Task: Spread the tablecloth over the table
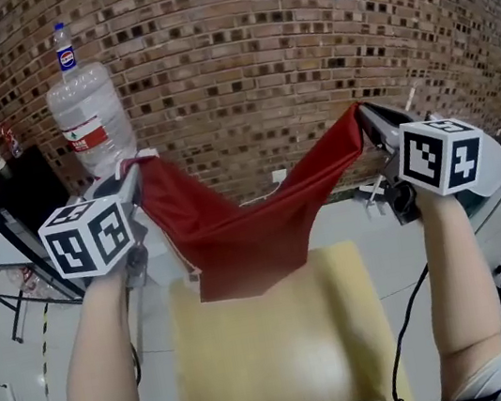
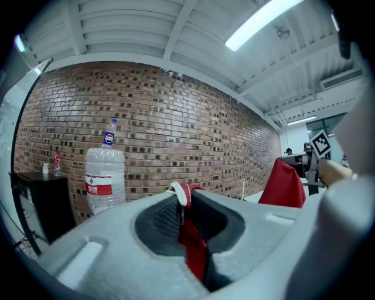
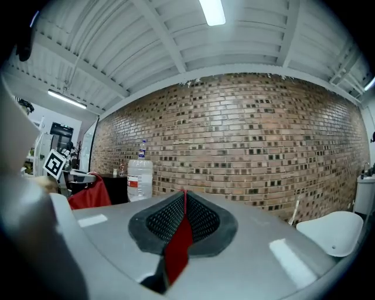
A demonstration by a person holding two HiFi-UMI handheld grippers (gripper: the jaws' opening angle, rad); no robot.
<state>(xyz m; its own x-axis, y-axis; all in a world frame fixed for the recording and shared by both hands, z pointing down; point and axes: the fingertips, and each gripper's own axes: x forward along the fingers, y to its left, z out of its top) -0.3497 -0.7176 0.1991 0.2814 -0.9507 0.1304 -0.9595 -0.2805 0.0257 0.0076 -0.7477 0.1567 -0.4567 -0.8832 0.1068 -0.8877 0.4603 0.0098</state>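
A soft red tablecloth (image 1: 237,235) sags in a loose swag between two grey grippers, above a pale yellow rectangular table (image 1: 350,340). The left gripper (image 1: 134,169) and right gripper (image 1: 360,115) each pinch a corner tightly between black mesh-textured pads (image 3: 164,220). Beyond are a rough brick wall (image 1: 245,53) and a clear, rounded plastic water jug (image 1: 91,112).

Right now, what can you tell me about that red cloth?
The red cloth looks thin and soft, plain red with a pale hem at one corner. It hangs stretched between the left gripper and the right gripper, each shut on a corner. Its middle sags in folds above the far end of the yellow table; whether it touches is unclear.
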